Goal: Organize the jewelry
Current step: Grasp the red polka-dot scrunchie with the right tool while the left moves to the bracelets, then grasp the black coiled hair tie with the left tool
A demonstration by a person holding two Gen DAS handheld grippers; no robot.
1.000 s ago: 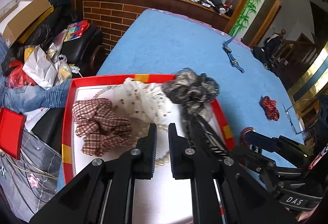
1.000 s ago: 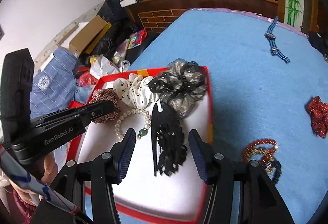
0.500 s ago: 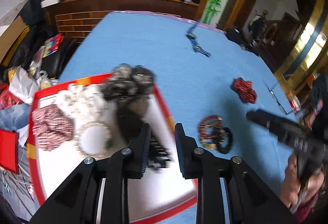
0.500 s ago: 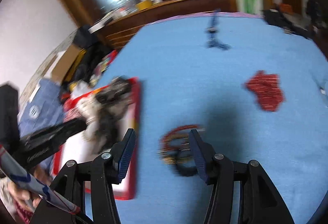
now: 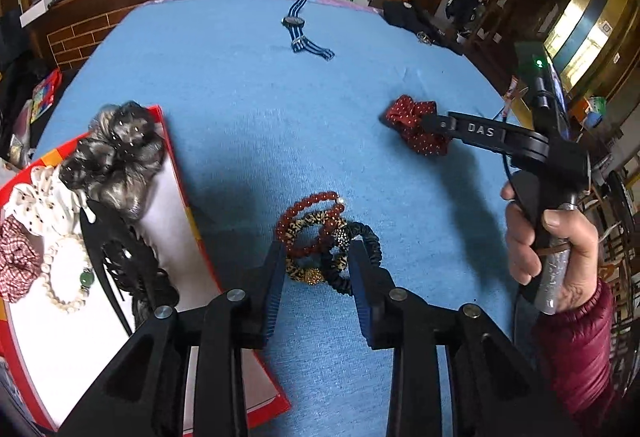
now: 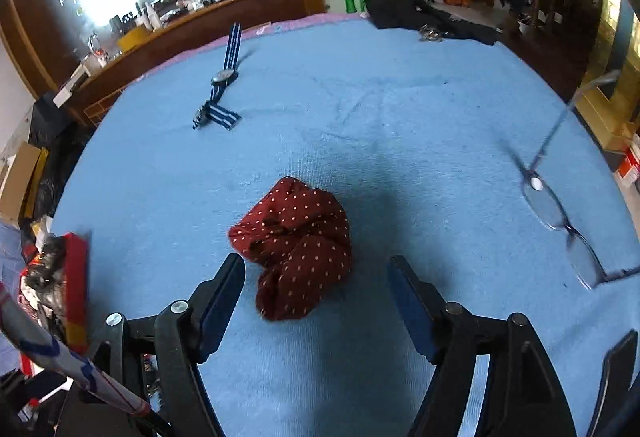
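Blue-clothed surface [image 5: 240,109] underneath. Nearest, left claw [image 5: 316,269] released, just been opening, straddling a tangle of bracelets [image 5: 320,237] beside the red tray [image 5: 180,173]. Right claw [image 6: 316,285] released, just been widening, around a red dotted scrunchie [image 6: 300,237], not pressing. Farther off, a striped-strap watch [image 6: 224,85].

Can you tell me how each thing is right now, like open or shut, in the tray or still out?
left gripper: open, jaws opening, around the bracelet pile.
right gripper: open, jaws opening, over the red scrunchie.
bracelet pile: on cloth, outside tray.
red scrunchie: on cloth, loose.
watch: unbuckled, flat.
glasses: unfolded.
tray: partly filled.
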